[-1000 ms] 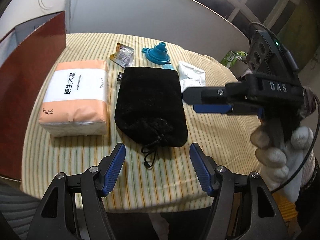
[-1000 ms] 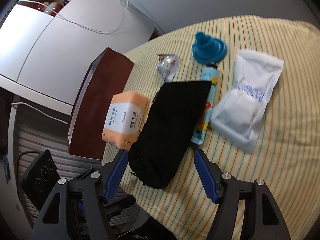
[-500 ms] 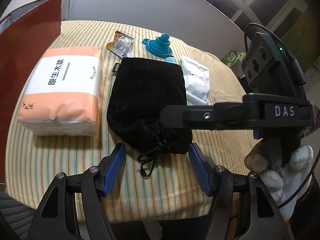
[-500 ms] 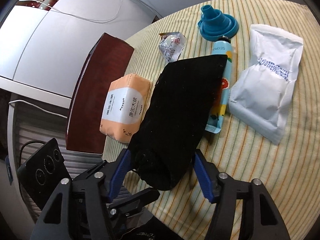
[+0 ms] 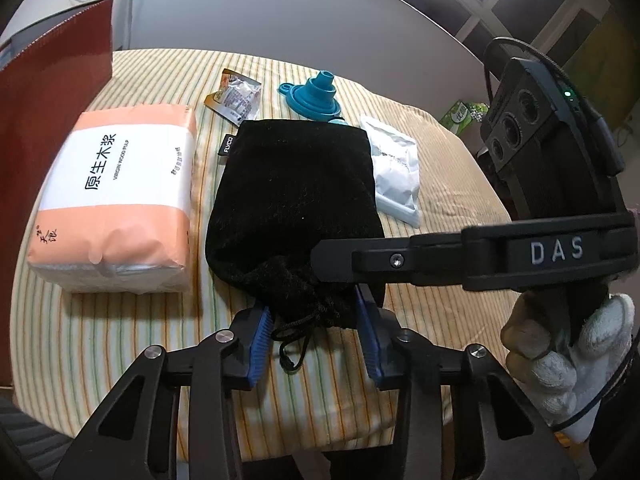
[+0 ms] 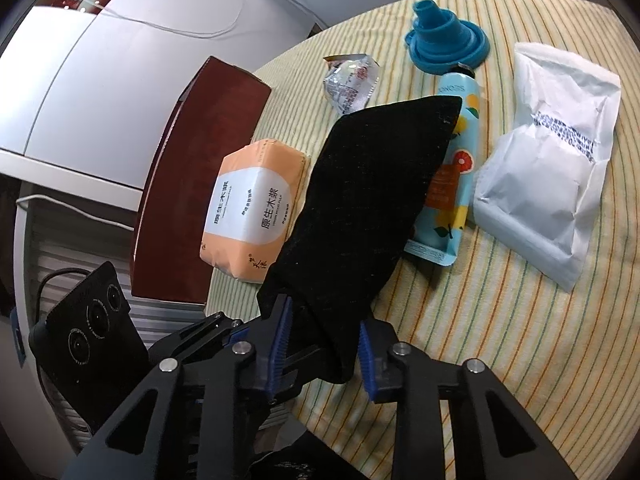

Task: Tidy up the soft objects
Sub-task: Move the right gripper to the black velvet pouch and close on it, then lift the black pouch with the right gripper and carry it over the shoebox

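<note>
A black drawstring pouch (image 5: 296, 200) lies lengthwise on the striped tablecloth (image 5: 440, 240), its gathered neck toward me. My left gripper (image 5: 312, 340) is closing, its blue pads against both sides of the bunched neck, and the cord dangles below. My right gripper (image 6: 322, 350) comes in from the right, held by a gloved hand (image 5: 560, 352). It is also closing and pinches the same near end of the pouch (image 6: 368, 200), which humps up off the cloth. An orange tissue pack (image 5: 116, 196) lies just left of the pouch.
A dark red box (image 5: 48, 120) stands at the table's left edge. Beyond the pouch lie a crinkled snack packet (image 5: 236, 96), a blue funnel (image 5: 316, 92), a white packet (image 5: 394, 168) and a printed tube (image 6: 452, 184), which the pouch partly covers. The table edge is close below both grippers.
Both grippers have moved in onto the pouch's near end and narrowed from wide open to touching it. The pouch's near end has bunched and risen.
</note>
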Available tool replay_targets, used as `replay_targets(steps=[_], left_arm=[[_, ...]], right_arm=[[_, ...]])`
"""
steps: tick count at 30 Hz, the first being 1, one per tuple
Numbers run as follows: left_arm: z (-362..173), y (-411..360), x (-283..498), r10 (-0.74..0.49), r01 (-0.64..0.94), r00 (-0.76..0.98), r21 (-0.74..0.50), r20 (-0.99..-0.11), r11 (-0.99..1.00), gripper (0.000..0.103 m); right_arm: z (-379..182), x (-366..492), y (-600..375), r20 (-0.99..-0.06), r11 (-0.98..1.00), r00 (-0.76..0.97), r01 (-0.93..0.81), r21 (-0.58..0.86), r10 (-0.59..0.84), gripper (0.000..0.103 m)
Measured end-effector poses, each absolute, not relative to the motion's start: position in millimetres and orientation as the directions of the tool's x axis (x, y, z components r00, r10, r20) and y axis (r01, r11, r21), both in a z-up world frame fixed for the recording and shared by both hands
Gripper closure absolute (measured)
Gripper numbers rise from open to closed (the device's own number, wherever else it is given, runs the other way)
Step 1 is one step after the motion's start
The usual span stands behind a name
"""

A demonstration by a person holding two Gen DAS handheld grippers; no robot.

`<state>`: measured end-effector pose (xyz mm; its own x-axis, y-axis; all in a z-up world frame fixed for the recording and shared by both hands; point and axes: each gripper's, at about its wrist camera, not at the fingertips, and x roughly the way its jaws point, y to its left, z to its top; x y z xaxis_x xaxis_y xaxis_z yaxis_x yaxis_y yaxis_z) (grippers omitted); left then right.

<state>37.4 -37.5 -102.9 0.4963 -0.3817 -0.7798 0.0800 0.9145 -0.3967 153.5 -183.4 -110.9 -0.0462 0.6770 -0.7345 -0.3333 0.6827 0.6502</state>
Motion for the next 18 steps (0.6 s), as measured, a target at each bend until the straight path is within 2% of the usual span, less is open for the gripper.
replay_targets(steps=[8, 18], left_arm=[[-89.0, -37.2, 30.3, -0.399, 0.097, 0.522, -0.412, -0.754, 0.906, 0.067], [-59.0, -41.2, 20.2, -0.410, 0.136, 0.564, -0.409, -0.717, 0.902, 0.068]], right_arm=[[-90.6, 143.4, -181.6, -0.749, 0.686, -0.002, -0.399, 0.608, 0.663, 0.082], [-55.4, 132.1, -192.4, -0.737, 0.681, 0.053, -0.431, 0.592, 0.674, 0.083]])
